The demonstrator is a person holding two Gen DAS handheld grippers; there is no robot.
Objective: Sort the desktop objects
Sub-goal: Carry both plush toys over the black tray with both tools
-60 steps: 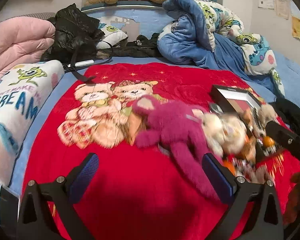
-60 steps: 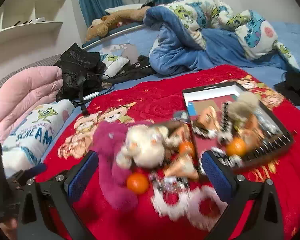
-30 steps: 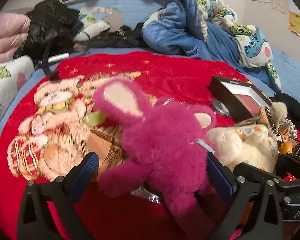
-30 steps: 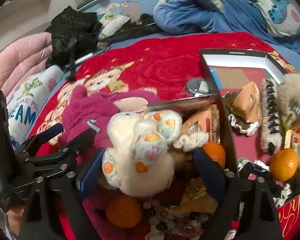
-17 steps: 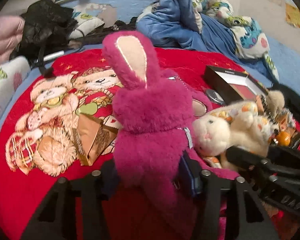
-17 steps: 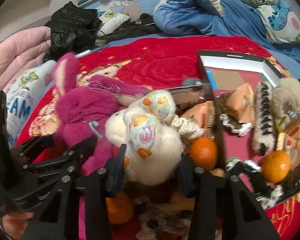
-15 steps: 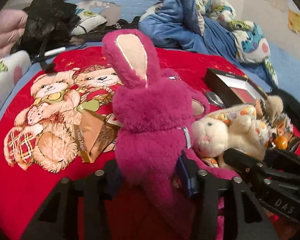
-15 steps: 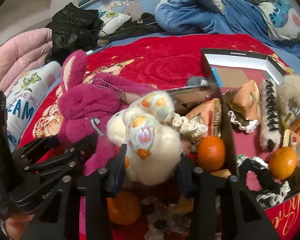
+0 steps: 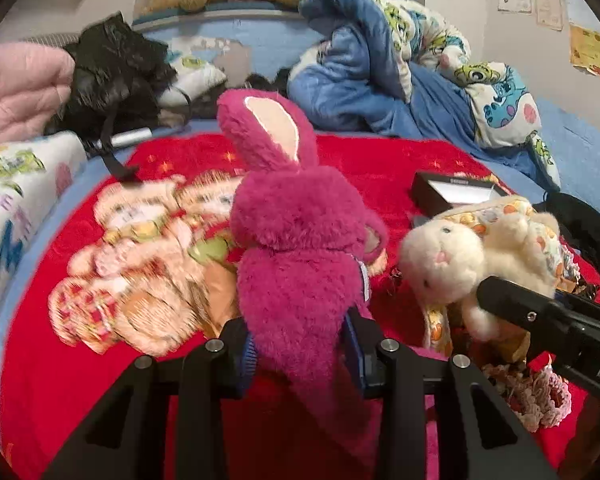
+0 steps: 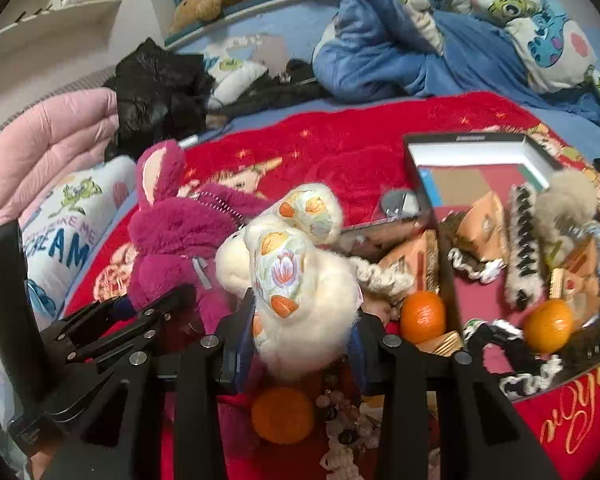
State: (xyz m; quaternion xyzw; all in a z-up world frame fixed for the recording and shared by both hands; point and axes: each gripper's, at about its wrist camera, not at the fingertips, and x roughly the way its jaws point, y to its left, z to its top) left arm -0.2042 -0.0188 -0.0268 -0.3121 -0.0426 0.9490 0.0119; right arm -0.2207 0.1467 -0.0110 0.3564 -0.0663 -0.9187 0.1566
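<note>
Magenta plush rabbit (image 9: 300, 256) pinched in closing left gripper (image 9: 302, 354) jaws; cream plush (image 10: 304, 280) in right gripper (image 10: 302, 346) jaws.

Two plush rabbits are in view: one magenta plush rabbit (image 9: 300, 256) and one cream plush rabbit (image 10: 300, 280) with flower-print ears. Three oranges (image 10: 423, 316) show in the right wrist view: one inside the single open black box (image 10: 476, 148), one just outside its near wall, and one on the red blanket (image 10: 360, 140) in front of the cream rabbit. One long black hair claw (image 10: 522, 248) lies in the box. At least two orange snack packets (image 10: 482, 228) are visible; others may be hidden.
</note>
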